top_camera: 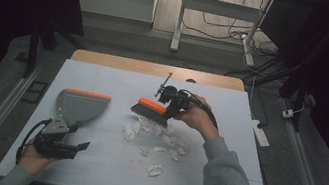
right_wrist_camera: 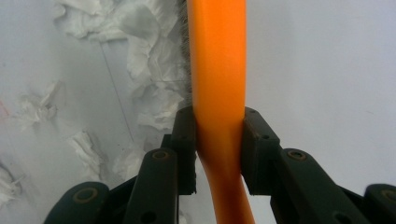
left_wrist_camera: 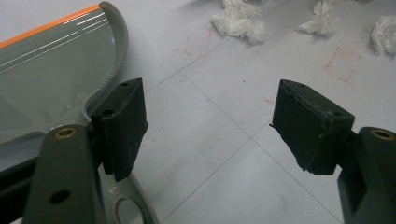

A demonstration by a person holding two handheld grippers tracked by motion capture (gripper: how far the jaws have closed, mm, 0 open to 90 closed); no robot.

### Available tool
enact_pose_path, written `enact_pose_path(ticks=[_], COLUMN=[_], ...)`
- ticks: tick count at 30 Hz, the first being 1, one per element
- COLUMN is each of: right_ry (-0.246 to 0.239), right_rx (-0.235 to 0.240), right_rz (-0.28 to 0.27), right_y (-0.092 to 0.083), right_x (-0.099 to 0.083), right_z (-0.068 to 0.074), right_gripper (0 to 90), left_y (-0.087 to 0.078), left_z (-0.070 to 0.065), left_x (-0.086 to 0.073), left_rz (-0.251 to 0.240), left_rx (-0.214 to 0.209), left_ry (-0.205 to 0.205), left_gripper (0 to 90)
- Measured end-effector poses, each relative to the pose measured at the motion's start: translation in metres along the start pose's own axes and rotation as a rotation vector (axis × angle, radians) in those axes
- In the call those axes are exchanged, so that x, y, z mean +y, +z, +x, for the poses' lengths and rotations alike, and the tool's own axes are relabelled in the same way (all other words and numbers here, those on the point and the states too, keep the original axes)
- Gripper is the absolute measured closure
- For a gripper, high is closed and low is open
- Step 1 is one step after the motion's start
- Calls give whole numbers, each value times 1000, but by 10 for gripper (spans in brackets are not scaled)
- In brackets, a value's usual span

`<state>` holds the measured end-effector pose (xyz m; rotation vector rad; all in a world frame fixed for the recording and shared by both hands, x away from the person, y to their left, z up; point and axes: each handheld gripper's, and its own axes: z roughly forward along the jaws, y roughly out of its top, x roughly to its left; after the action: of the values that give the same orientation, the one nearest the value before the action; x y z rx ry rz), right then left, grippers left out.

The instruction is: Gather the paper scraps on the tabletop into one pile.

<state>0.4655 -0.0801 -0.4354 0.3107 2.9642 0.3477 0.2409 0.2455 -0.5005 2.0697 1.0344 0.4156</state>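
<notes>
Right gripper [top_camera: 174,105] clamped on the orange handle of a hand brush [top_camera: 151,110], just past table centre toward one o'clock in the high view. In the right gripper view, both black pads pressed flat against the orange handle [right_wrist_camera: 219,84], handle running from six to twelve o'clock between the jaws, grey bristles showing along its eleven-o'clock edge. Brush head tilted over a heap of crumpled white tissue scraps [top_camera: 158,134], bristles [top_camera: 148,115] touching the top of the heap; more scraps [right_wrist_camera: 140,46] strewn from seven to eleven o'clock of the handle in the right gripper view. One scrap [top_camera: 155,170] lying apart at six o'clock of the heap.

Left gripper [top_camera: 60,143] resting near the table's eight-o'clock corner, jaws spread wide with nothing between them; only bare white tabletop [left_wrist_camera: 210,140] seen in the gap. Grey dustpan [top_camera: 78,106] with orange lip lying flat at nine o'clock of the brush, well apart from the scraps, its handle end pointing toward the left gripper. In the left gripper view, dustpan [left_wrist_camera: 51,84] at ten o'clock, its handle touching or just under the left-hand jaw; contact not clear. Tissue scraps [left_wrist_camera: 240,21] far off at twelve to one o'clock.
</notes>
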Motion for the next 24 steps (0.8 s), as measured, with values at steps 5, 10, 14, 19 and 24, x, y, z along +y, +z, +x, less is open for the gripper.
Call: enact_pose_path(ticks=[5, 10, 14, 19, 24], right_ry=[88, 88, 162, 189, 215], right_rx=[-38, -62, -35, -8, 12], right_rz=[-88, -129, -186, -199, -217], right_y=[-19, -26, -32, -34, -35], right_x=[-11, -15, -18, -15, -4], right_z=[-4, -2, 2, 21, 44], right_gripper=[691, 691, 691, 691, 691], left_y=[1, 0, 0, 0, 0], left_z=[0, 0, 1, 2, 1], left_x=[0, 0, 0, 0, 0], left_rz=[2, 1, -2, -4, -3], left_rx=[5, 7, 10, 14, 17], left_ry=[-1, -4, -6, -10, -10], left_gripper=[273, 273, 273, 273, 273])
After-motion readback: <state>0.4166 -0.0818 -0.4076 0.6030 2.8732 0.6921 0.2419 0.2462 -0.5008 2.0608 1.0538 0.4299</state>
